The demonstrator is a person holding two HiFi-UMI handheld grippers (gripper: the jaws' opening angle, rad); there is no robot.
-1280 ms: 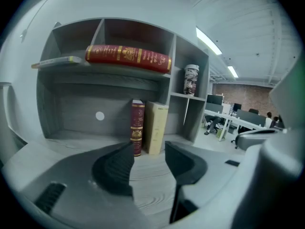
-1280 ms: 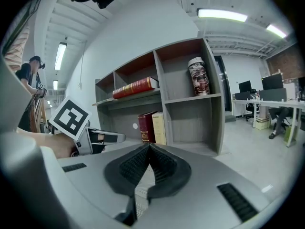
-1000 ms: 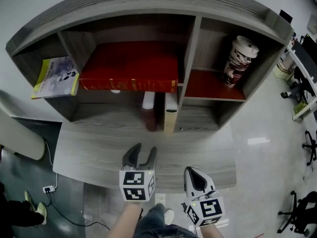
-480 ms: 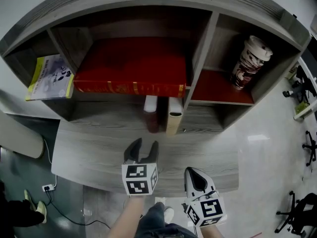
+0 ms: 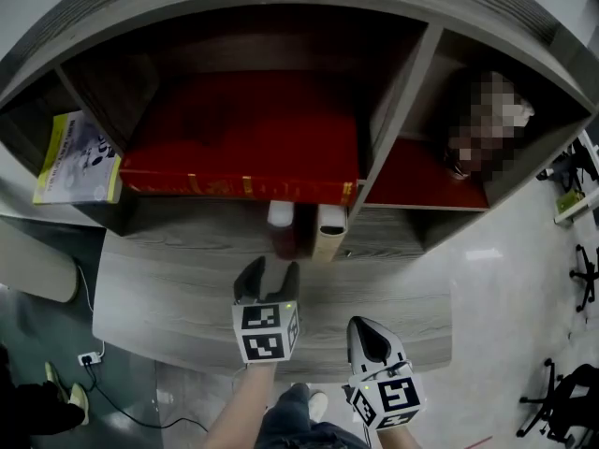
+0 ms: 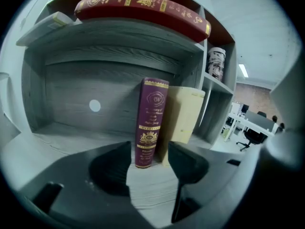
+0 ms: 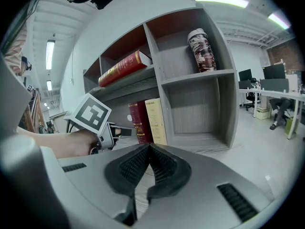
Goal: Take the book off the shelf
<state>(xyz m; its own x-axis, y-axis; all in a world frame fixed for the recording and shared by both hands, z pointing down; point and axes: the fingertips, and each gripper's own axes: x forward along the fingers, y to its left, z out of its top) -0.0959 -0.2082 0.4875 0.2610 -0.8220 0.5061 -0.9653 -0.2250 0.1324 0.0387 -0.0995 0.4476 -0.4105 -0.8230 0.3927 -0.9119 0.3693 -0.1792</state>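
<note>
Two books stand upright side by side in the lower middle bay of the grey shelf (image 5: 398, 124): a maroon book (image 5: 281, 229) (image 6: 151, 123) and a cream book (image 5: 329, 232) (image 6: 183, 116). My left gripper (image 5: 270, 271) (image 6: 148, 163) hovers over the desk just short of the maroon book. Its jaws are opening, with nothing between them, and the maroon spine lines up with the gap. My right gripper (image 5: 372, 337) (image 7: 148, 149) hangs back at the desk's front edge, shut and empty. In the right gripper view both books (image 7: 138, 123) stand beyond the left gripper's marker cube (image 7: 90, 116).
A large red book (image 5: 243, 148) (image 6: 143, 8) lies flat on the shelf board above the two books. A printed cup (image 7: 202, 50) stands in the upper right bay. A yellow-edged booklet (image 5: 77, 159) leans at the shelf's left end. The grey desk (image 5: 178, 297) runs below; office chairs stand at the right.
The left gripper has moved forward toward the upright books and its jaws have spread a little. The shelf looms larger in the head view. The right gripper has stayed put.
</note>
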